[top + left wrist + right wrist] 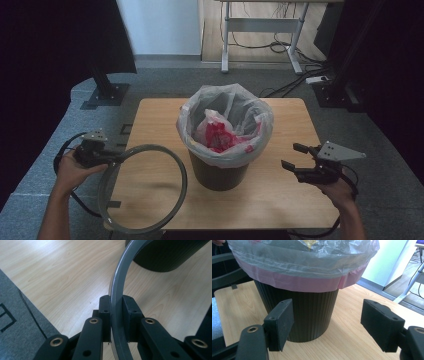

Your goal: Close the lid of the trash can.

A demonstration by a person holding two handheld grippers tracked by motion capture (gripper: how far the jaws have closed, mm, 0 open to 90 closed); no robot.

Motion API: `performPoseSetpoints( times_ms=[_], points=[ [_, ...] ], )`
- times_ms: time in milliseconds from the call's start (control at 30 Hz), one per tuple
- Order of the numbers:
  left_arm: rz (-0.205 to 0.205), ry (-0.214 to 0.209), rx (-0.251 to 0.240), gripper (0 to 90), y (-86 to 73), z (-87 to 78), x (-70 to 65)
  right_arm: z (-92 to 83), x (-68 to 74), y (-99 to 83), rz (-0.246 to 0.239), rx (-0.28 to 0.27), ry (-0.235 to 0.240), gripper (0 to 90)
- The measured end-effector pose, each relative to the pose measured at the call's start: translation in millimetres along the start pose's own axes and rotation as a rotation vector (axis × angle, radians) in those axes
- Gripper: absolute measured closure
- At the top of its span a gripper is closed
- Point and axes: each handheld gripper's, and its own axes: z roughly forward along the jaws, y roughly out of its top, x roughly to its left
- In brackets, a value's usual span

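Meanwhile left gripper clamped the grey ring w/ both jaws, right gripper gaped wide near the bin.

The ring is showing as smooth grey plastic with a slight sheen. The bin is presenting dark, finely ribbed, matt plastic walls. Its liner bag is appearing as thin, crinkled, translucent plastic film, pink-tinted at the folded edge. The table is displaying a smooth, pale wood-grain top with faint glare.
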Motion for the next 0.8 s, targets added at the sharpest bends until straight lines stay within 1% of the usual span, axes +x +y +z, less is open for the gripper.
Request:
performPoseSetpoints(
  times_ms=[167, 300, 467, 533, 633, 800],
  points=[
    [0.010, -0.023, -0.012, 78.9, 6.5, -9.0, -0.5, -0.5, -1.0, -0.3, 0.000, 0.001, -0.001, 25.7],
    [0.019, -0.044, -0.022, 78.8, 15.3, -15.2, 0.8, -1.2, -1.8, -0.4, 0.002, 0.000, -0.003, 25.7],
    [0.037, -0.069, -0.018, 78.8, 30.6, -20.6, 1.9, -1.5, -3.2, 0.0, 0.004, -0.003, 0.000, 25.7],
    [0.047, -0.072, -0.017, 78.8, 37.1, -22.6, 1.1, -2.0, -3.9, 0.0, 0.010, -0.015, 0.001, 25.9],
    [0.066, -0.076, -0.018, 78.8, 47.2, -26.1, -2.0, -2.9, -4.4, 0.2, 0.014, -0.021, -0.005, 25.9],
    [0.091, -0.085, -0.036, 78.8, 62.7, -33.5, -8.0, -3.6, -4.0, 0.2, 0.009, -0.016, -0.003, 25.9]
  ],
)
